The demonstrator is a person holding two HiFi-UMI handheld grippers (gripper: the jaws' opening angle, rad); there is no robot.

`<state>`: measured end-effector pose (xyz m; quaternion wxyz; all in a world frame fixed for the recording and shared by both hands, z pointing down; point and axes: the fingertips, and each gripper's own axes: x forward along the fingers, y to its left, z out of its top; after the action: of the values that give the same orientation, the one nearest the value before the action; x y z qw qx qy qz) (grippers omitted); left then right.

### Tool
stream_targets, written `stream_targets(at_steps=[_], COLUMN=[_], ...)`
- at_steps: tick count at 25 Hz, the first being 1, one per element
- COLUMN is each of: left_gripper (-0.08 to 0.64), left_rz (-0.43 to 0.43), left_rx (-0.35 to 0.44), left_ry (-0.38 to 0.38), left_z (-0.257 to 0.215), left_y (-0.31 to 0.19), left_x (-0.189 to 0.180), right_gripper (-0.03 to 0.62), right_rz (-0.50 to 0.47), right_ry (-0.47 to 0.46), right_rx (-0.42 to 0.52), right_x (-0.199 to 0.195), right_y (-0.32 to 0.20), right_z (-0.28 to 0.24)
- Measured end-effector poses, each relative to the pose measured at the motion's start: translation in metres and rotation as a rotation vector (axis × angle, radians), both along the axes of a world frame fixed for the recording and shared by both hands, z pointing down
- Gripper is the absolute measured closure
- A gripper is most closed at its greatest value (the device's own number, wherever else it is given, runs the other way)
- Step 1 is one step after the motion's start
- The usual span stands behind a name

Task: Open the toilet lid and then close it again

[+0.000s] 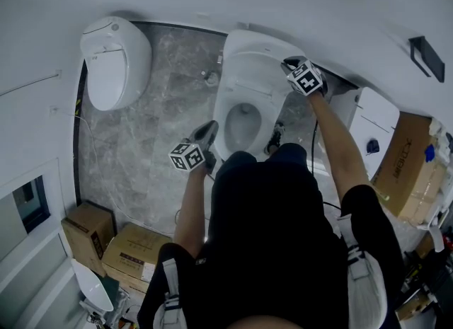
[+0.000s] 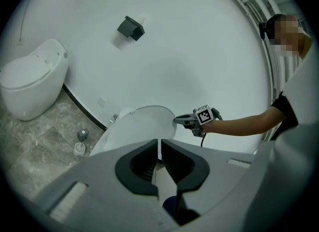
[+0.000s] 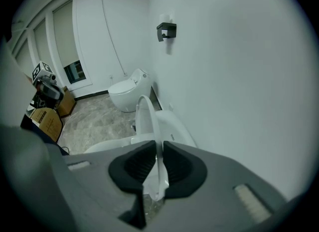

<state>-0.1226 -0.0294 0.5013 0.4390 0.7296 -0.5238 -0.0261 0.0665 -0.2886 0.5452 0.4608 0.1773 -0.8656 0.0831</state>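
Lid (image 1: 256, 55) stands upright, its top rim pinched between the pads of the right tongs (image 1: 289, 64). The jaws are nearly together, parted only by the rim's thickness. Left tongs (image 1: 205, 134) are shut with nothing held, and carried well apart from the lid, beside the seat (image 1: 228, 108) front.

The lid is judged to be rigid plastic, light, glossy and likely slippery. It is hinged at the base, so it is best taken at the free rim, as is done here. A slam is to be guarded against on lowering.

Pad contact is shown only in the right gripper view, where the lid (image 3: 145, 109) is seen edge-on. Only the left gripper view gives the lid (image 2: 142, 126) broadside, with the right tongs (image 2: 182, 121) at its rim.
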Motion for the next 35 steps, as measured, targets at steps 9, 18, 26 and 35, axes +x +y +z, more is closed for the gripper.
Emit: stream_targets(at_steps=[9,18,26,35], left_gripper=[0.531,0.531,0.531,0.531], left_rz=[0.017,0.015,0.021,0.021], left_rx=[0.008,0.013,0.022,0.029], left_ry=[0.003,0.023,0.048,0.064], left_z=[-0.002,0.001,0.003,0.006], left_y=[0.003,0.013,0.022,0.042], left_x=[-0.001,-0.003,-0.006,-0.032], right_gripper=[0.545,0.543,0.535,0.531], right_rz=[0.028,0.053,0.09,0.121], right_ry=[-0.006,-0.016,-0.047,-0.033], right_rx=[0.009,0.027,0.039,0.063], right_x=[0.0,-0.002,-0.005,-0.009], right_y=[0.008,0.024,0.05,0.084], right_z=[-0.002,-0.008,-0.013,-0.017])
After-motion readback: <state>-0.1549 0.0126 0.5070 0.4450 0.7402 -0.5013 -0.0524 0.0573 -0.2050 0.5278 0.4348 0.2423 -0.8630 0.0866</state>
